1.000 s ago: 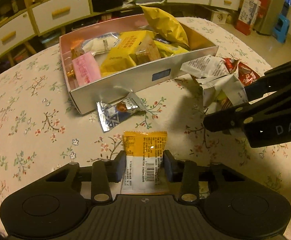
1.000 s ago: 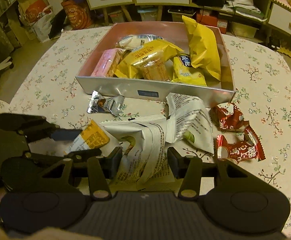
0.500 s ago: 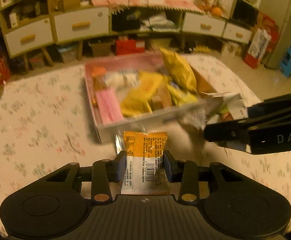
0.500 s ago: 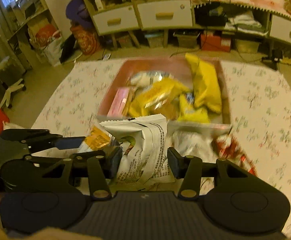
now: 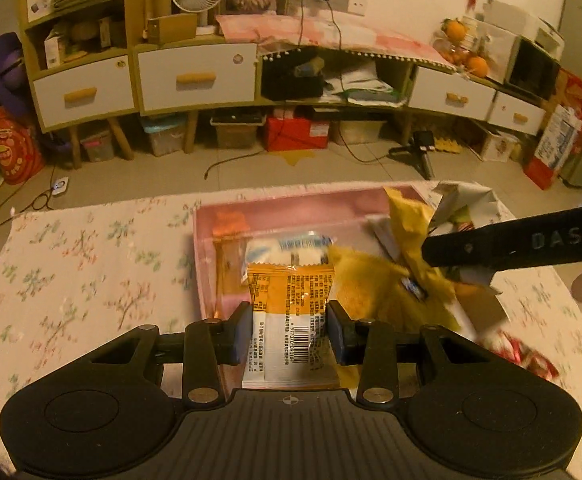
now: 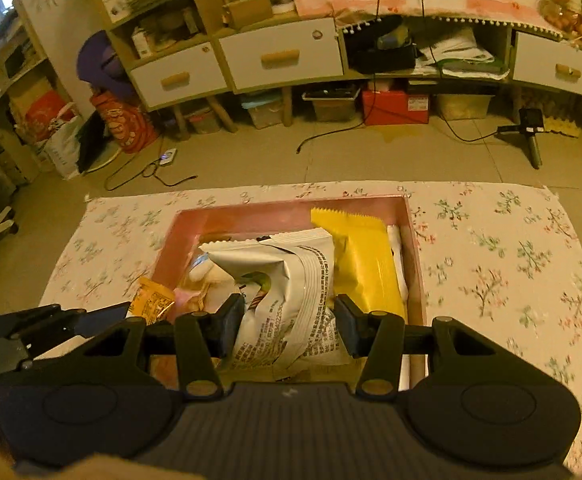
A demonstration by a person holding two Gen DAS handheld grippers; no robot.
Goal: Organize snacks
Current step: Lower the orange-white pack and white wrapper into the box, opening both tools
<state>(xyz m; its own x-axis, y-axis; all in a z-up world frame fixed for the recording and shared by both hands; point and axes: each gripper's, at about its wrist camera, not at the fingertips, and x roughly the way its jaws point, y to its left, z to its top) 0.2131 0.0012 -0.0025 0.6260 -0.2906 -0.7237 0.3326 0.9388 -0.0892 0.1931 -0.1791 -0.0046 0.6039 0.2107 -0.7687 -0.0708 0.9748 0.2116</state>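
Both grippers are now lifted from the tablecloth and hovering over the pink box. The left gripper is clamping the orange packet; the right gripper is clamping the white packet. Red wrappers are lying at 4 o'clock. Release into the box is judged imminent.

Two claws; one pink box; one floral tablecloth.

An orange-and-white snack packet stands upright between the left tool's fingers. A crumpled white packet sits clamped in the right tool, both just above the pink box of snacks.
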